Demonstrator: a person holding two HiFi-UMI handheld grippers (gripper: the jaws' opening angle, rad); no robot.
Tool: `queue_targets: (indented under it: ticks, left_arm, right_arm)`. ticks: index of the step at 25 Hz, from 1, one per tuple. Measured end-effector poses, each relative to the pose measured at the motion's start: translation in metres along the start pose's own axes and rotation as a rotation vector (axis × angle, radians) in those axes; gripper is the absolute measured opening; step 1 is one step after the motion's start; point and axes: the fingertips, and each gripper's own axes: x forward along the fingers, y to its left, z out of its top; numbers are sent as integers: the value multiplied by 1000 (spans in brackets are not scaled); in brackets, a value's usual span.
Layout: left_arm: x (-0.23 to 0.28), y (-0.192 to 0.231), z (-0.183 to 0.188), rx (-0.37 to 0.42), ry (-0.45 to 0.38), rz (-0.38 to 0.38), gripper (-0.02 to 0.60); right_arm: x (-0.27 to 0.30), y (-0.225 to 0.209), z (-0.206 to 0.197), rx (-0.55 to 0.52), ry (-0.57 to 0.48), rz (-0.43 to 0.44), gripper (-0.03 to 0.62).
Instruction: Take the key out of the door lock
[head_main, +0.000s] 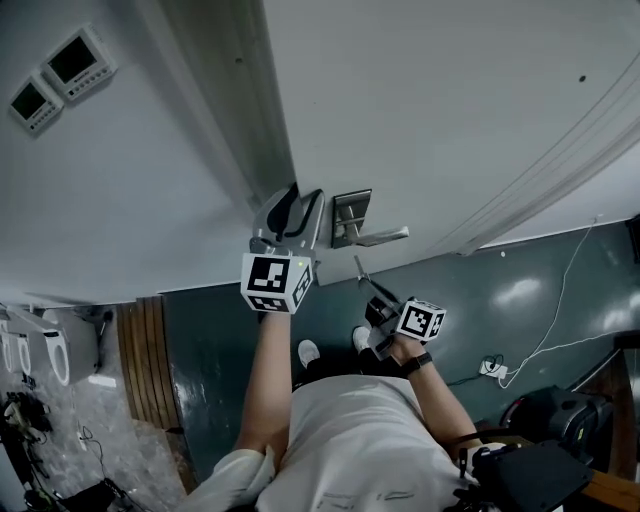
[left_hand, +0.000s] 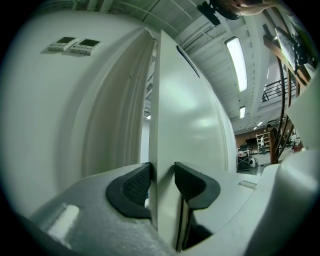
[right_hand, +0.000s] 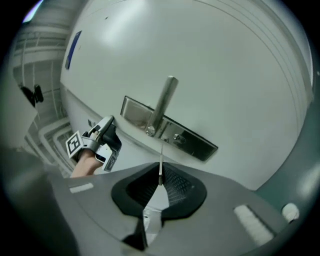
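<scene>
The white door (head_main: 440, 110) carries a metal lock plate (head_main: 350, 215) with a lever handle (head_main: 380, 237). My left gripper (head_main: 292, 212) is clamped on the door's edge (left_hand: 165, 150), one pad on each face. My right gripper (head_main: 378, 300) is shut on the key (head_main: 362, 272) just below the plate. In the right gripper view the key (right_hand: 160, 167) stands between the pads, its thin blade pointing at the lock plate (right_hand: 190, 142) with a small gap to the keyhole (right_hand: 176, 137). The handle (right_hand: 162, 105) sticks out above it.
Two wall control panels (head_main: 60, 75) sit left of the door frame. A white cable (head_main: 540, 350) runs over the dark green floor, black equipment (head_main: 540, 470) stands at the lower right, and wooden slats (head_main: 145, 370) lie at the lower left. The person's shoes (head_main: 308, 352) are below the grippers.
</scene>
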Motion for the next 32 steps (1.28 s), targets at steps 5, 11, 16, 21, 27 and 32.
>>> queue_targets:
  ticks: [5,11,16,21,27,32]
  left_arm:
    - [0,1,-1,16,10,-11,146]
    - [-40,10,-12,14,24,67,9]
    - [-83,-34,-10,-6,24,125,0]
    - [-117,-117,-5,9,39,153,0]
    - [-140,-179,19,56,11,197,0]
    - [-150,-174,43,64,-58,224,2]
  right_arm:
    - [-25,31,14,-315,-7,-138,26]
    - [-56,69,35,-509,-86,-180,26]
    - [-75,103,75,-722,-160,-170,26]
    - [-104,162,97,-947,-198,-106,26]
    - [-145,192,96,-977,-219,-103,26]
    - [-148,213,87,-1009,-255,-110,26]
